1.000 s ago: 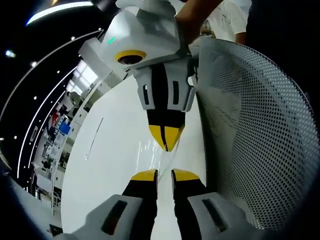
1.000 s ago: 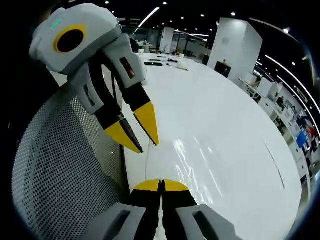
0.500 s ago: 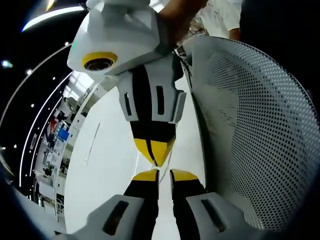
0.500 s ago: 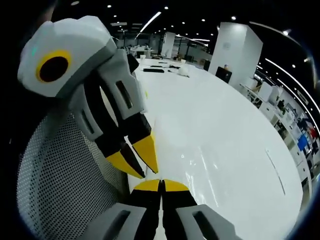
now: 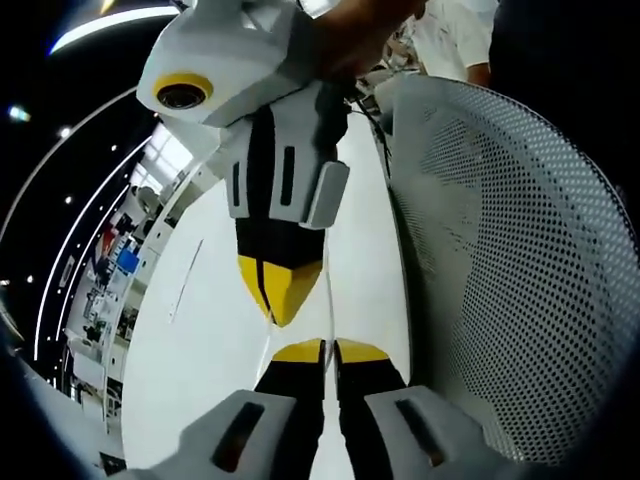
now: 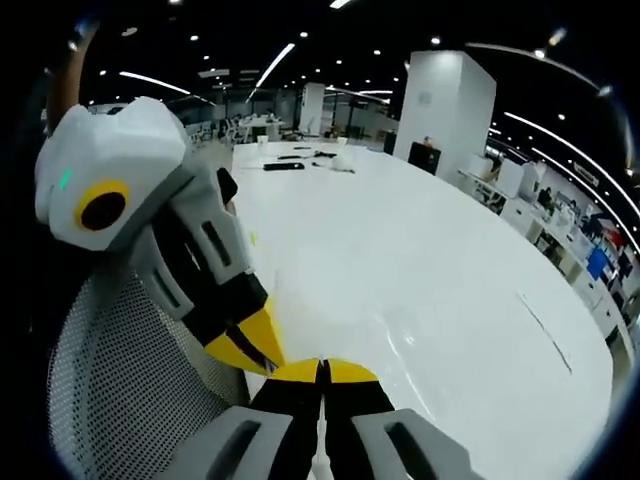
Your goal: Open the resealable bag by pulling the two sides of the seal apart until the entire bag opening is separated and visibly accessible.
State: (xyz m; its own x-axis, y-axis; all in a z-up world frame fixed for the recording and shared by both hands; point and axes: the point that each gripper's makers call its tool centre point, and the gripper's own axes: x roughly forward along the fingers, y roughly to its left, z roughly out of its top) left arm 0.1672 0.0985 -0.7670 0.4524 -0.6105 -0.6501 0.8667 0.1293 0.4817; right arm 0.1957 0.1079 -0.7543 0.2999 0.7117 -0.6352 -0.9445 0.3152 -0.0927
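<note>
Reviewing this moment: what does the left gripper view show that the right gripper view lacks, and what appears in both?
Left gripper view alone: a person's hand on the right gripper, and a white-shirted person behind. Right gripper view alone: a white pillar, ceiling lights and distant desks. Both share the white table, the perforated mesh chair back, and the two grippers tip to tip, jaws shut.

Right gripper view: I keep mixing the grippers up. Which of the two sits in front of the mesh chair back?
The left gripper, entering from the left, overlaps the mesh chair back; the right gripper rises from the bottom before the white table.
</note>
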